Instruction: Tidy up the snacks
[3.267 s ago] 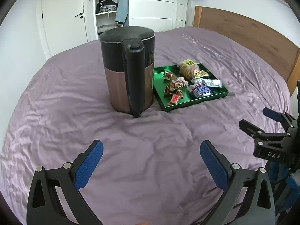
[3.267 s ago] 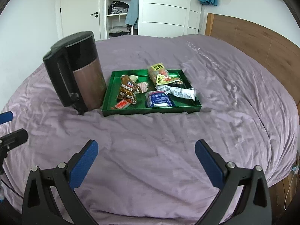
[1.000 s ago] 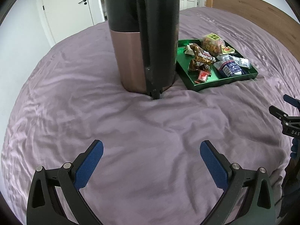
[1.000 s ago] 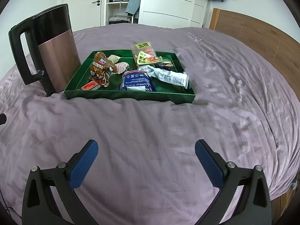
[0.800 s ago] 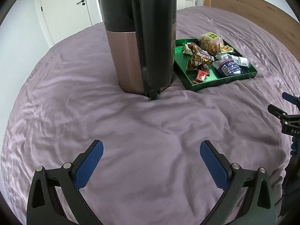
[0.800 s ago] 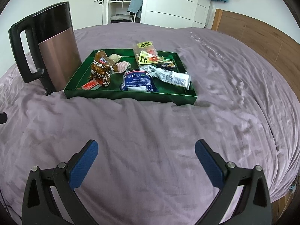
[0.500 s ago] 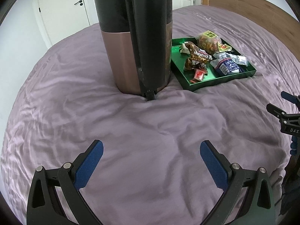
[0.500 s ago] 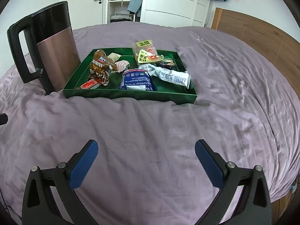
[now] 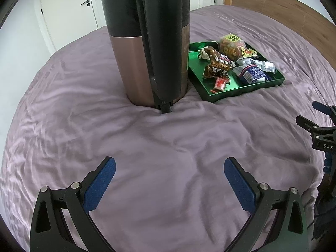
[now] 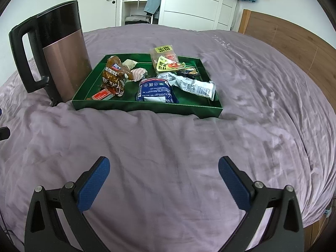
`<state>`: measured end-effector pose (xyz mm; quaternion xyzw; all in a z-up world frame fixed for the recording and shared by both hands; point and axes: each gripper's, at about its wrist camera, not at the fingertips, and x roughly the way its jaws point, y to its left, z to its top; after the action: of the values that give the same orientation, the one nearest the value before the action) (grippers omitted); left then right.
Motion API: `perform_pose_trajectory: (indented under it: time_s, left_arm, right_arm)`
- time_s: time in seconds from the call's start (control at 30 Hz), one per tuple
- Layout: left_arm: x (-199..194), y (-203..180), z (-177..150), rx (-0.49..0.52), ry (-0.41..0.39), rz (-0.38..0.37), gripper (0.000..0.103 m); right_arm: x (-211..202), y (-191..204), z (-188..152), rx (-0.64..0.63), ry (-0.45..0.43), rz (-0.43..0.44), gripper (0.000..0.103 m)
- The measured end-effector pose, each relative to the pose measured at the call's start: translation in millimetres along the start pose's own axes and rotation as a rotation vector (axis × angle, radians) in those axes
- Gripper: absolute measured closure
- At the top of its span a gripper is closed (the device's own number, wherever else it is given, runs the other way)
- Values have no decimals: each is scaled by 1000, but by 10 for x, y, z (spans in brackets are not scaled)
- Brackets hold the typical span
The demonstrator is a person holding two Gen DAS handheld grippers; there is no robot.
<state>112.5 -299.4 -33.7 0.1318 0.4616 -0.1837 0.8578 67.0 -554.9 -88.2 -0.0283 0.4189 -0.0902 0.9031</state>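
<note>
two grippers, left gripper (image 9: 169, 179) and right gripper (image 10: 164, 177), spread wide and empty over a purple bedspread (image 10: 168, 147). a brown "nutrition" bag (image 10: 114, 74) lies in a green tray (image 10: 147, 106) beside a kettle (image 9: 147, 42).

I'm in a home bedroom. A bed (image 10: 210, 142) with headboard (image 10: 289, 42) fills it. A wardrobe (image 10: 138, 2) holds folded clothes.
</note>
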Motion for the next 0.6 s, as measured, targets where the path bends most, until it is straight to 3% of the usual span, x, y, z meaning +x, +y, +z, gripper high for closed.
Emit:
perform_pose_trajectory:
  time_s: [0.6]
  left_arm:
    - [15, -8, -10, 12, 5, -9, 2]
  right_arm:
    - [11, 33, 6, -3, 2, 0, 0]
